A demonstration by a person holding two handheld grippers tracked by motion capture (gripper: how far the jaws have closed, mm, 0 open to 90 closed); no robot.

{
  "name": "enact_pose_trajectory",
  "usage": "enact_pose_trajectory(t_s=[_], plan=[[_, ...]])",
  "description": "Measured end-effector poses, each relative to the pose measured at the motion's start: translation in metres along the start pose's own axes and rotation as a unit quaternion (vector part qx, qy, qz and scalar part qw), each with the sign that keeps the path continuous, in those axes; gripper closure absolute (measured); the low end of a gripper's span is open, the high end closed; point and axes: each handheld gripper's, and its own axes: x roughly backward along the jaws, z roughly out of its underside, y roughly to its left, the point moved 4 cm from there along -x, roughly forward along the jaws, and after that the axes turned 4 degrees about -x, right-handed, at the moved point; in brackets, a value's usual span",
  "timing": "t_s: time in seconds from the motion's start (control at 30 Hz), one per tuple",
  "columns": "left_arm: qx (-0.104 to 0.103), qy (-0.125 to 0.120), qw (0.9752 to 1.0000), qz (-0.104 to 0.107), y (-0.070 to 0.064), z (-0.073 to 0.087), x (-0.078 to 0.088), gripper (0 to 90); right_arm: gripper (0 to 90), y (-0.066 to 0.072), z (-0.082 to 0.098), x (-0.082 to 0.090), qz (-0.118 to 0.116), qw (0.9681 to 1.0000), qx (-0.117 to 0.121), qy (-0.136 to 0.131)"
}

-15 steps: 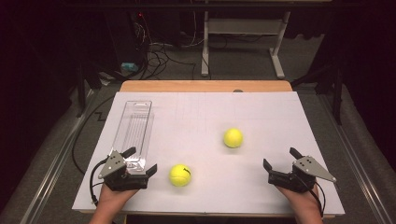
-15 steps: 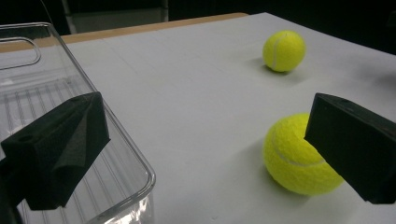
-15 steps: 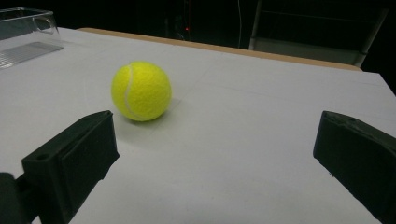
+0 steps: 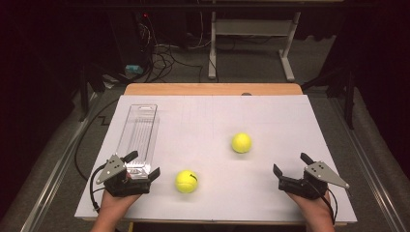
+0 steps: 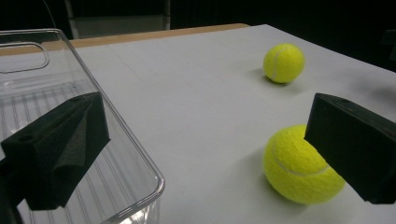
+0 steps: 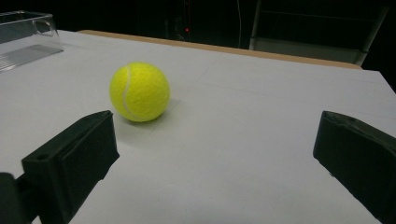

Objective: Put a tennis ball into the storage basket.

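Note:
Two yellow tennis balls lie on the white table sheet: a near ball and a far ball. At the left a long clear plastic tray lies lengthwise. My left gripper is open at the tray's near end, one jaw over the tray, the other toward the near ball. In the left gripper view, the left gripper has the tray at its left jaw, and the right jaw partly hides the near ball. The far ball lies beyond. My right gripper is open and holds nothing, with the far ball ahead to its left.
A wooden table edge runs along the back of the sheet. Beyond it stand a metal frame and loose cables on the dark floor. The tray's far corner lies at the upper left in the right gripper view.

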Motion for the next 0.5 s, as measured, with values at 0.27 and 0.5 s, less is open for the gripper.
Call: enact_pose_trajectory(t_s=[0.27,0.5], plan=[[-0.007,0.014,0.9998,0.009,-0.003,-0.005,0.002,0.5,0.0,0.000,0.000,0.000,0.002,1.0000,0.002,0.001],[-0.028,0.053,0.9981,0.018,-0.013,-0.008,-0.002,0.5,0.0,-0.001,0.001,0.000,-0.001,1.0000,0.001,0.005]])
